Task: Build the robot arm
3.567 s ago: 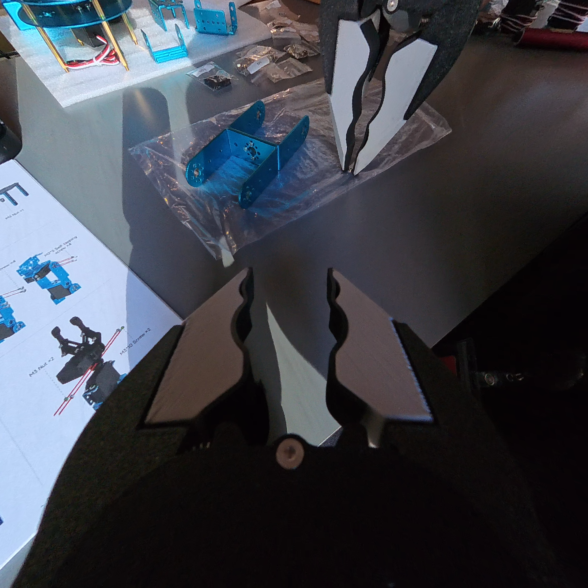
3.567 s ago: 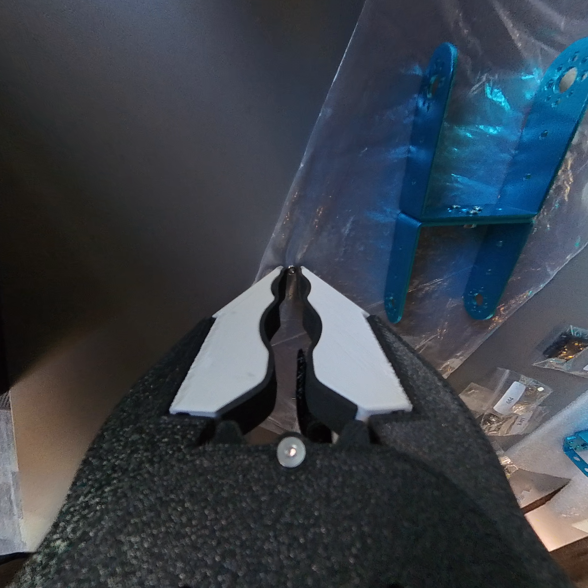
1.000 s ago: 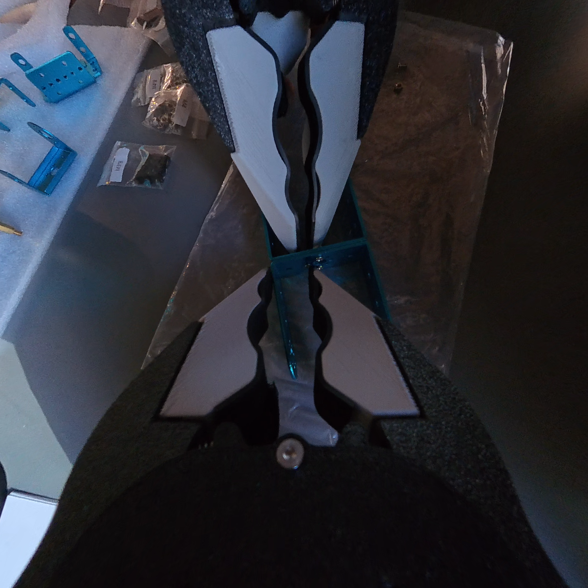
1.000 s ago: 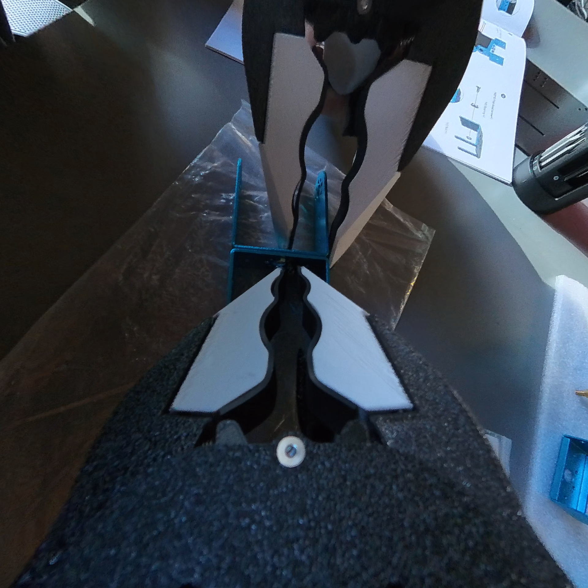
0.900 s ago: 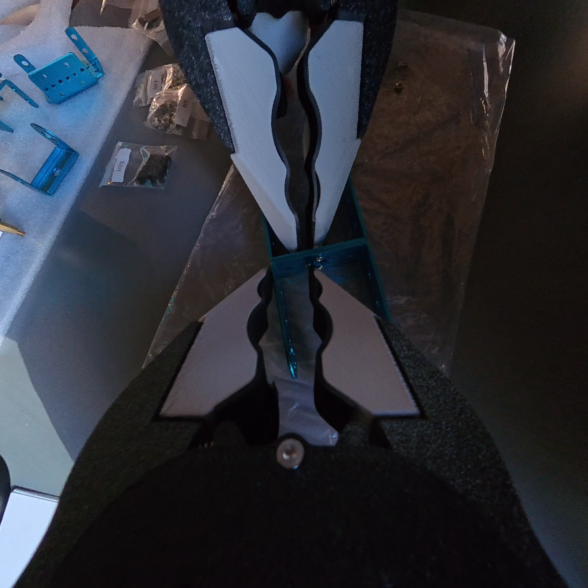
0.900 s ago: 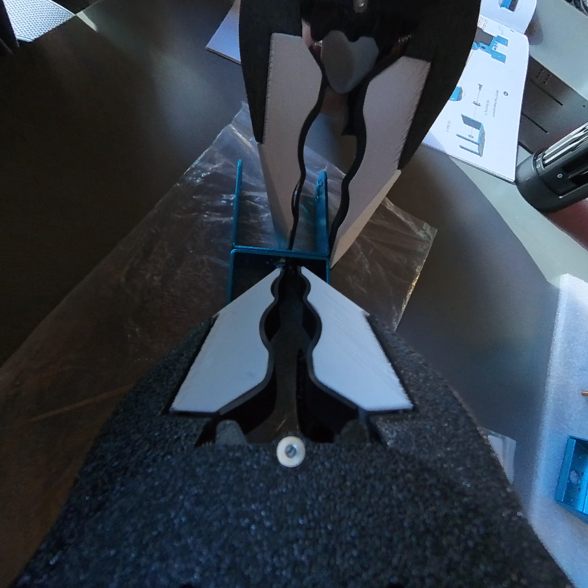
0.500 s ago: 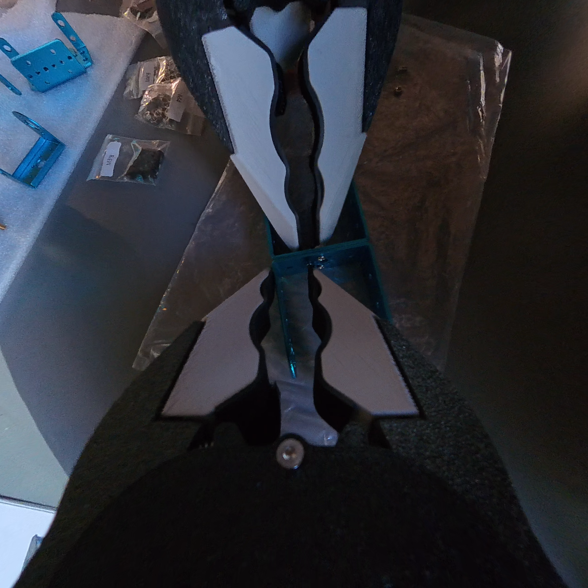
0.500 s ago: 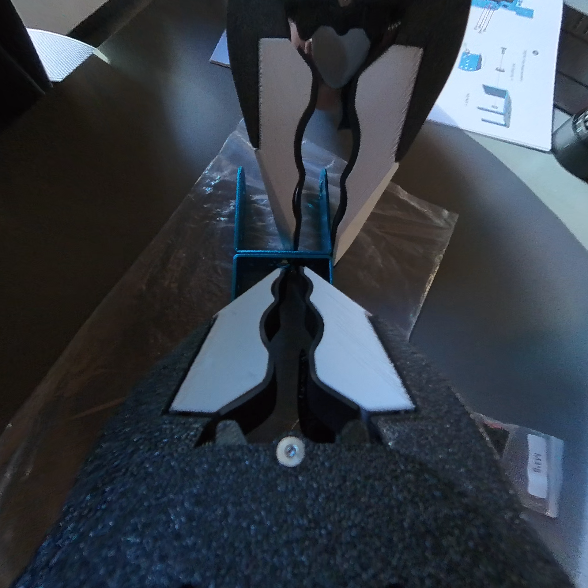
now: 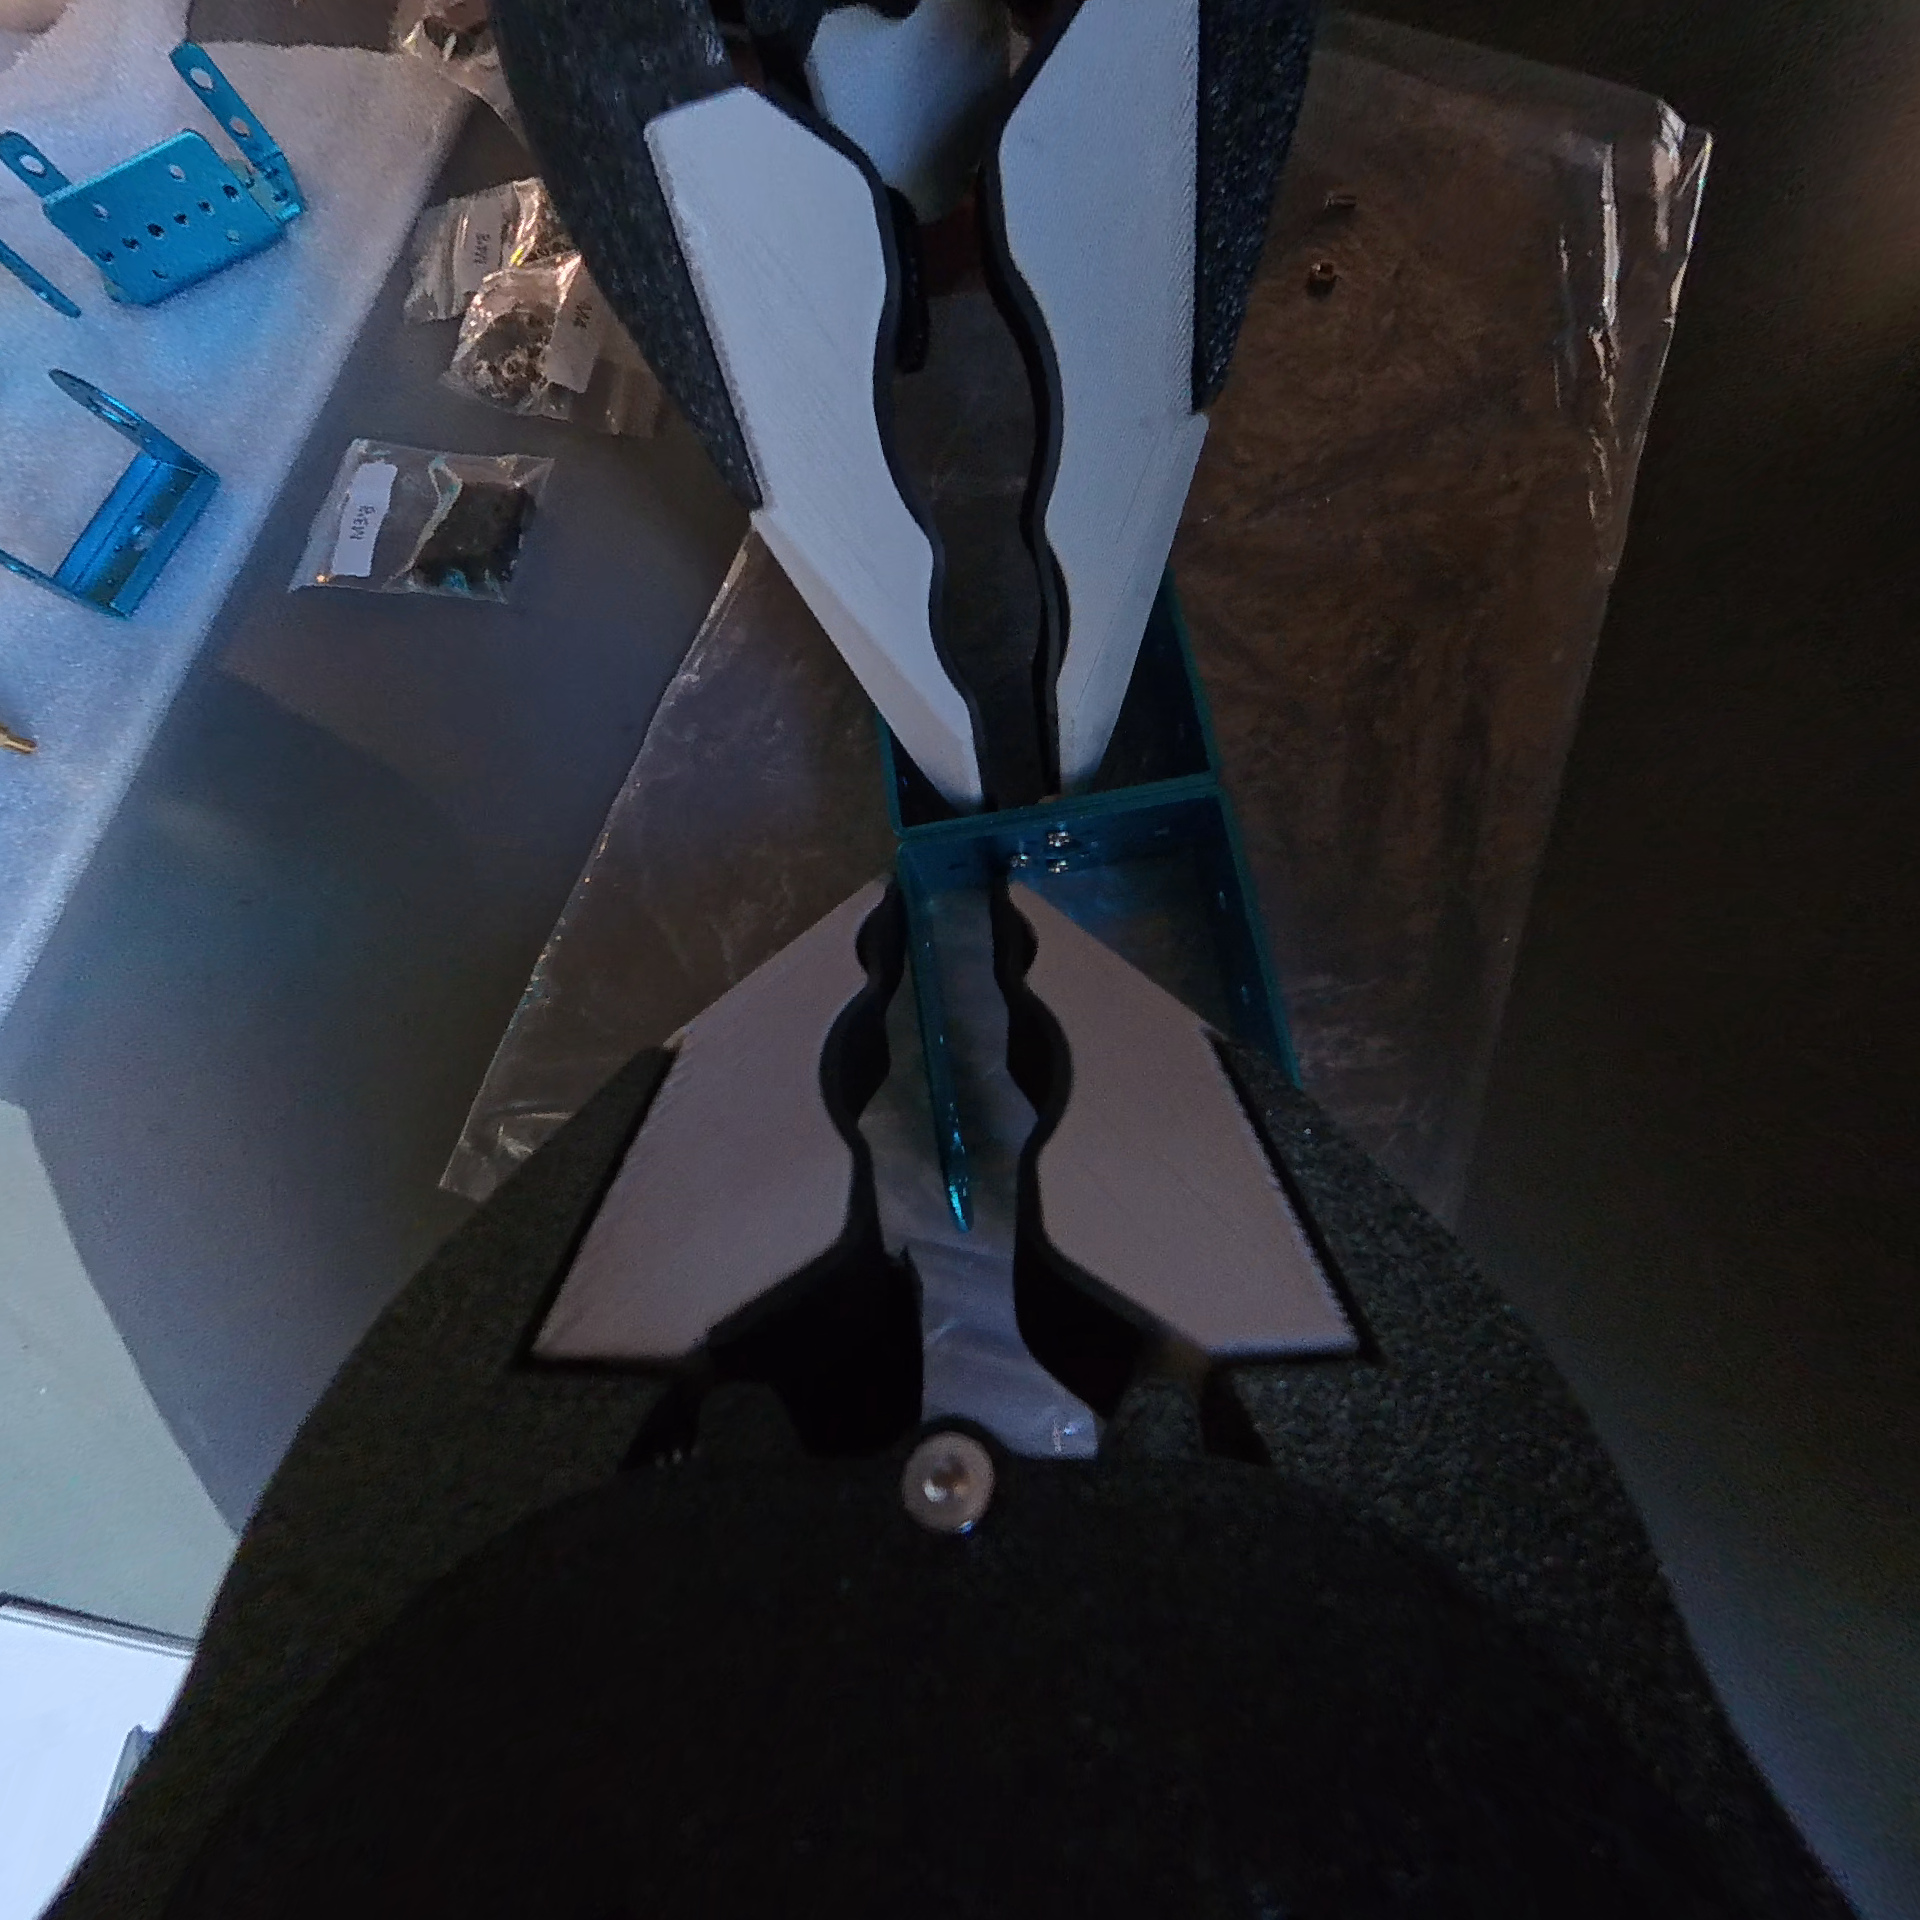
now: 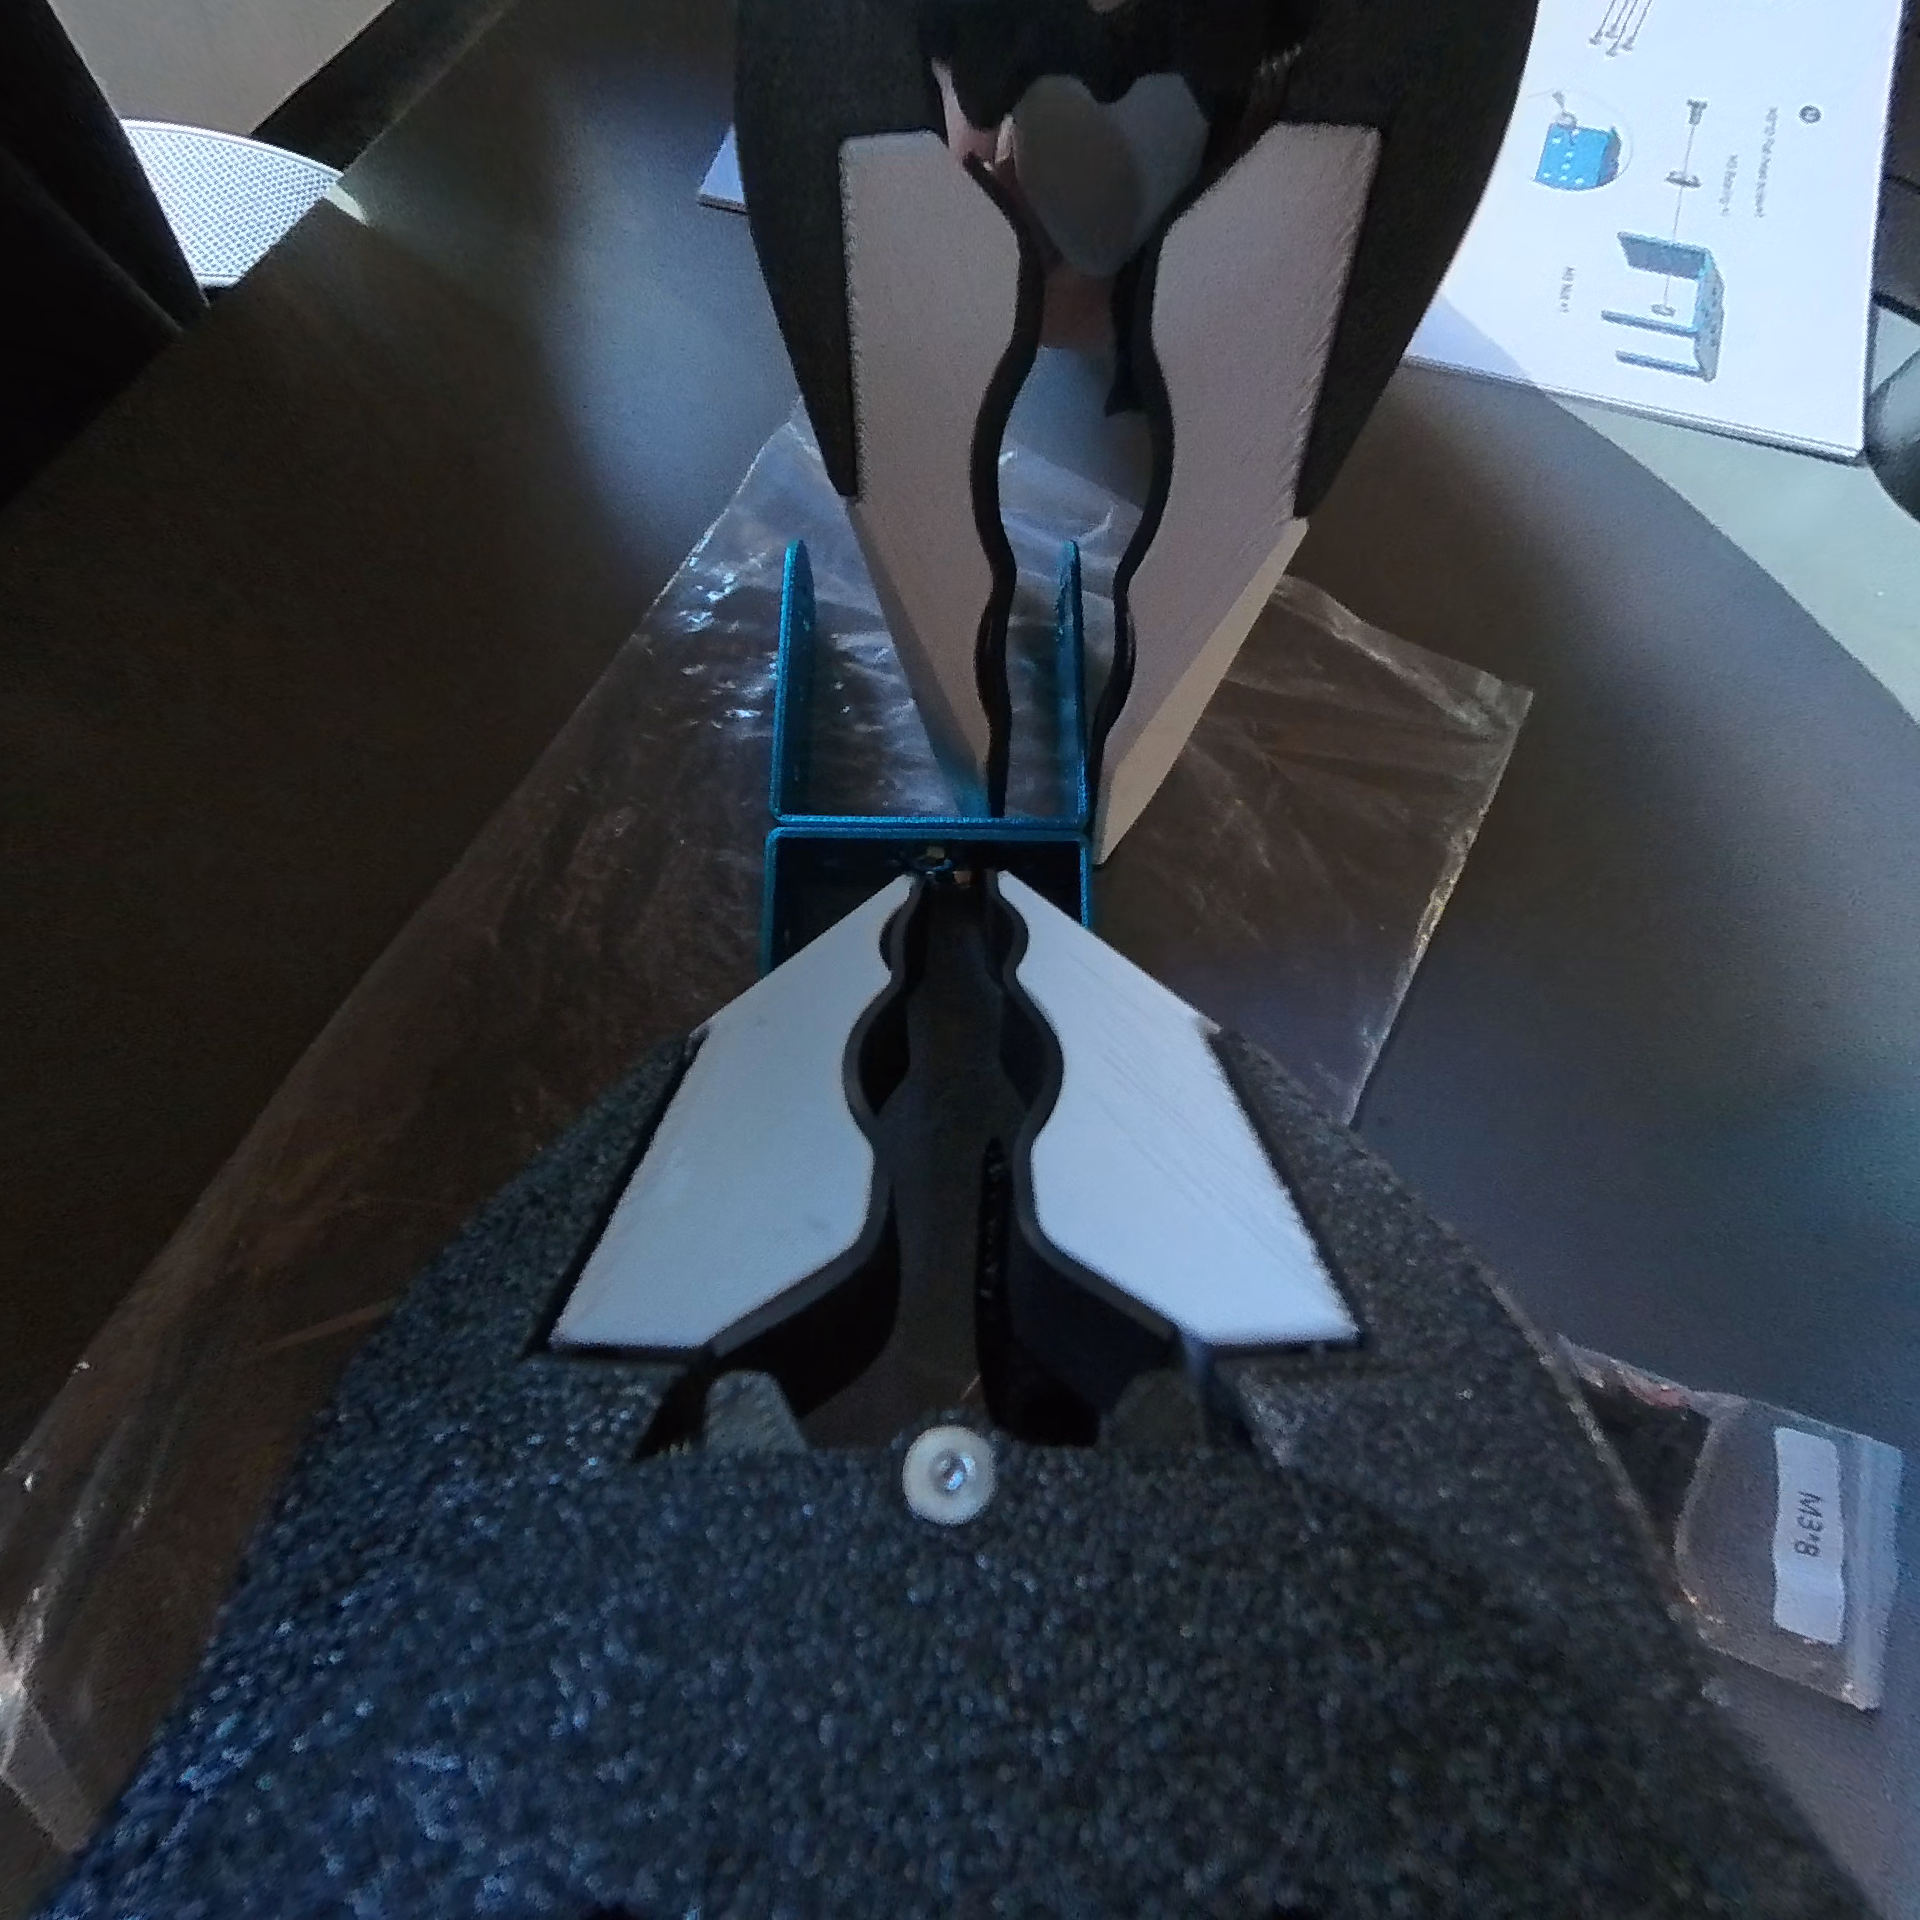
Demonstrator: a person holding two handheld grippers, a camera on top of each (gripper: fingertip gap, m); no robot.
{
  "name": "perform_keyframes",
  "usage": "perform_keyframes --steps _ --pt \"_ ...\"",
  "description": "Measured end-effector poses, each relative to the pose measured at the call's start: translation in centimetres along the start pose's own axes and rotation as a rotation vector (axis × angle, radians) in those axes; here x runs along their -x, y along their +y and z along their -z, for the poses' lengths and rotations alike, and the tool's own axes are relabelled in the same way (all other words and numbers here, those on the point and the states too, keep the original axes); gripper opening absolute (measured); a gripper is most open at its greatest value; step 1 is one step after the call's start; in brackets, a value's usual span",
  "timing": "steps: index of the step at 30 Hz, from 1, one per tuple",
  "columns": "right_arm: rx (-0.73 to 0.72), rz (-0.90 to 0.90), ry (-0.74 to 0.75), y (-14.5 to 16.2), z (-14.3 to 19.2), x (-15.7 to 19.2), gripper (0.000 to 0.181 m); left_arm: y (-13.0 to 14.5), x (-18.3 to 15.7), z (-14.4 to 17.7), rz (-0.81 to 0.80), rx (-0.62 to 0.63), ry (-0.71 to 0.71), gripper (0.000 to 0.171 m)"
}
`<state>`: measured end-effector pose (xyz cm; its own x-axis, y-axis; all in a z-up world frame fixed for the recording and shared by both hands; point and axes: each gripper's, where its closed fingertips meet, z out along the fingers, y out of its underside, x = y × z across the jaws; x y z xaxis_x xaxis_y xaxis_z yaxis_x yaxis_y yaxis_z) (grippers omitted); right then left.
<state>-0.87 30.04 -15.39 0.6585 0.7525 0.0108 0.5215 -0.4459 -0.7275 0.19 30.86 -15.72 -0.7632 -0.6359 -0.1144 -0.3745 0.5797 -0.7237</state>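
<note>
A blue H-shaped metal bracket (image 9: 1143, 904) stands on a clear plastic bag (image 9: 1403, 623) on the dark table. My left gripper (image 9: 951, 894) straddles the bracket's near left arm with a narrow gap, and space shows beside the thin plate. My right gripper (image 9: 1018, 790) faces it from the far side, tips down between the far arms at the cross web. In the right wrist view the bracket (image 10: 790, 727) lies ahead on the bag (image 10: 1299, 810). My right gripper (image 10: 956, 883) is slightly parted at the web screws, and the left gripper (image 10: 1039, 821) stands opposite.
Small clear bags of hardware (image 9: 426, 520) lie to the left, next to a white foam sheet (image 9: 62, 727) holding loose blue brackets (image 9: 156, 239). A small loose screw (image 9: 1322, 272) sits on the plastic bag. An instruction sheet (image 10: 1662, 229) lies far right, and a hardware bag (image 10: 1787, 1538) near right. Both grippers' tips are close together, under 4 cm apart.
3.6 s ago the right gripper pinched the bag's corner and the left was wide open, away from the bracket. Over the last second the right fingertips parted slightly; the bracket stayed put.
</note>
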Motion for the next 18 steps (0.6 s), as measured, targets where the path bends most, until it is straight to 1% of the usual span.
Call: perform_keyframes --steps 6,18 --pt "0.000 0.000 -0.011 -0.04 -0.10 0.24 0.007 -0.05 0.12 0.11 -0.003 -0.005 -0.015 0.024" --pt "0.020 0.051 0.021 -0.13 0.16 0.23 0.014 0.08 -0.07 -0.07 -0.001 0.007 -0.001 0.021"
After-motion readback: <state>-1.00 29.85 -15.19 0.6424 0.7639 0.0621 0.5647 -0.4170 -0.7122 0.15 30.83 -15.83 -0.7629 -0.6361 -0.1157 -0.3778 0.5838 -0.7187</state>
